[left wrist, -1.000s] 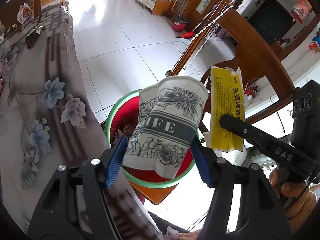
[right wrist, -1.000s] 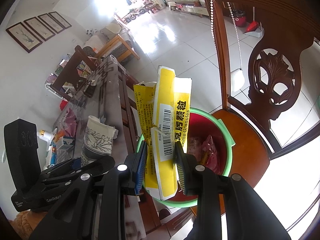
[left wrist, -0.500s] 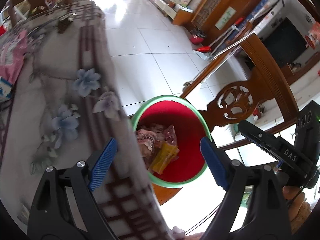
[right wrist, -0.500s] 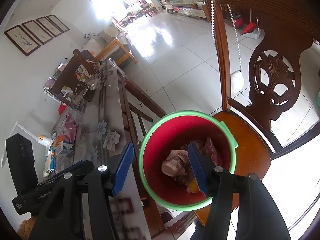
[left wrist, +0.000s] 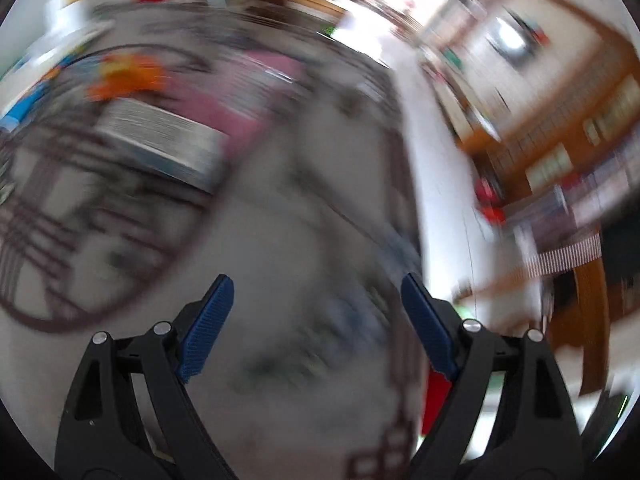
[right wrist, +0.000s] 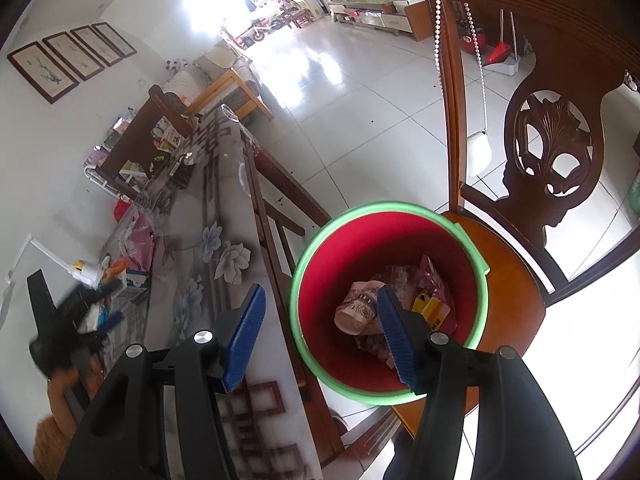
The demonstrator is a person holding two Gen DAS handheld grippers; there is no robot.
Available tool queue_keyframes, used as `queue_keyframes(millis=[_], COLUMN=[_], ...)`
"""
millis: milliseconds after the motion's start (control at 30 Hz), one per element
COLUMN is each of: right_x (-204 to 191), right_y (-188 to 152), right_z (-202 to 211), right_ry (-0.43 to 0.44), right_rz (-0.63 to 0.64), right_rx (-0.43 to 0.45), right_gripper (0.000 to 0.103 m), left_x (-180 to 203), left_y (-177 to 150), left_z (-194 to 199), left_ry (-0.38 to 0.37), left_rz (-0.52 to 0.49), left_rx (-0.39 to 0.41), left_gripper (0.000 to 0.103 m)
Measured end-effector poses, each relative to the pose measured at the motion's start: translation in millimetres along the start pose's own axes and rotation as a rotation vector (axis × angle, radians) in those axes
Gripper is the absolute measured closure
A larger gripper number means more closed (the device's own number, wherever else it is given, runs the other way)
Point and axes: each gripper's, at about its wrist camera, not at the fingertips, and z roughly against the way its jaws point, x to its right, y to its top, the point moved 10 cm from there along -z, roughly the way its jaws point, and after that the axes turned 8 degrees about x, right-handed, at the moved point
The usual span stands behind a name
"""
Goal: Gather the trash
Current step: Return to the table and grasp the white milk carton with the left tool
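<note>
A red bin with a green rim [right wrist: 298, 268] stands on a wooden chair seat [right wrist: 508, 276] beside the table. In it lie a crumpled flower-printed paper cup [right wrist: 354, 314], a yellow packet [right wrist: 434, 312] and other wrappers. My right gripper [right wrist: 320, 296] hangs open and empty over the bin's near edge. My left gripper [left wrist: 316, 284] is open and empty above the flowered tablecloth [left wrist: 280, 208], in a heavily blurred view. From the right wrist view the left gripper [right wrist: 102, 312] shows as a blur at the far left over the table.
Blurred things lie on the table: a pink bag [left wrist: 256, 92], something orange [left wrist: 128, 76] and a flat box [left wrist: 160, 136]. The chair's carved back [right wrist: 552, 148] rises behind the bin. A white tiled floor [right wrist: 360, 92] stretches beyond.
Both grippers opened. The paper cup and the yellow packet dropped into the bin. My left gripper swung away from the bin and over the table, rolling as it went. The right one barely shifted.
</note>
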Motion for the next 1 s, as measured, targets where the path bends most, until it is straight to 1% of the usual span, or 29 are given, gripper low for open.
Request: queue_keyframes(millis=[33,67,133,167,233,267,300,367,400,500,567,600,633,667,700,733,767,800,867,1000], right_x=[-1,-3,-8,-10,-16,-19,-23,-31,-37,-56,-70,-76,-84,-89,-98,-103,-109,-116,-129,-172], right_y=[-2,-5,-11,-14,-19,-21,-25,-32,-36,-47,-53,-54,-56,-56,-58,-59,-60,-61,-64,-73], right_z=[0,0,-1,-1,-1,-2,-2,-4,-5,-7,-8,-9,-10,-11,-12,-14,-16,-20,-27,-49], right_ry=[-0.004,-0.007,-0.015,-0.021,-0.031,-0.034,-0.039,-0.049,-0.052,-0.057,-0.065,-0.067,-0.068,-0.068,-0.067,-0.066,-0.064,-0.061,-0.052,-0.015], right_rz=[0.001,0.000,-0.004,-0.003,-0.005,-0.006,-0.005,0.000,0.003,0.020,0.043,0.050,0.059,0.065,0.075,0.081,0.086,0.091,0.098,0.151], right_rx=[-0.001,-0.002,-0.003,-0.002,-0.001,-0.001,-0.002,-0.008,-0.012,-0.017,-0.017,-0.017,-0.015,-0.013,-0.009,-0.008,-0.009,-0.013,-0.021,-0.047], right_gripper=[0.046,0.046,0.046,0.046,0.046,0.046,0.046,0.046,0.046,0.046,0.046,0.046,0.046,0.046,0.046,0.046,0.046,0.046,0.046,0.046], left_x=[-15,-37,-65,-83,-101,-112,-116,-130,-132,-138,-138,-138,-138,-137,-134,-130,-126,-122,-123,-139], left_y=[13,31,55,69,84,91,94,100,97,89,83,81,79,78,79,81,80,80,77,65], left_z=[-1,-4,-6,-10,-15,-20,-22,-32,-35,-53,-63,-68,-71,-70,-69,-66,-64,-57,-45,-17], left_ry=[0.018,0.040,0.070,0.098,0.122,0.131,0.137,0.157,0.158,0.153,0.136,0.113,0.091,0.075,0.031,-0.005,-0.033,-0.077,-0.107,-0.158], left_rz=[0.055,0.132,0.225,0.273,0.327,0.364,0.382,0.439,0.448,0.491,0.495,0.489,0.479,0.459,0.424,0.384,0.345,0.306,0.252,0.171], left_rx=[0.015,0.038,0.073,0.093,0.098,0.098,0.098,0.086,0.076,-0.003,-0.051,-0.083,-0.096,-0.102,-0.096,-0.097,-0.104,-0.114,-0.125,-0.155], left_gripper=[0.020,0.020,0.020,0.020,0.020,0.018,0.015,0.012,0.012,0.012,0.012,0.013,0.015,0.025,0.035,0.040,0.051,0.059,0.061,0.061])
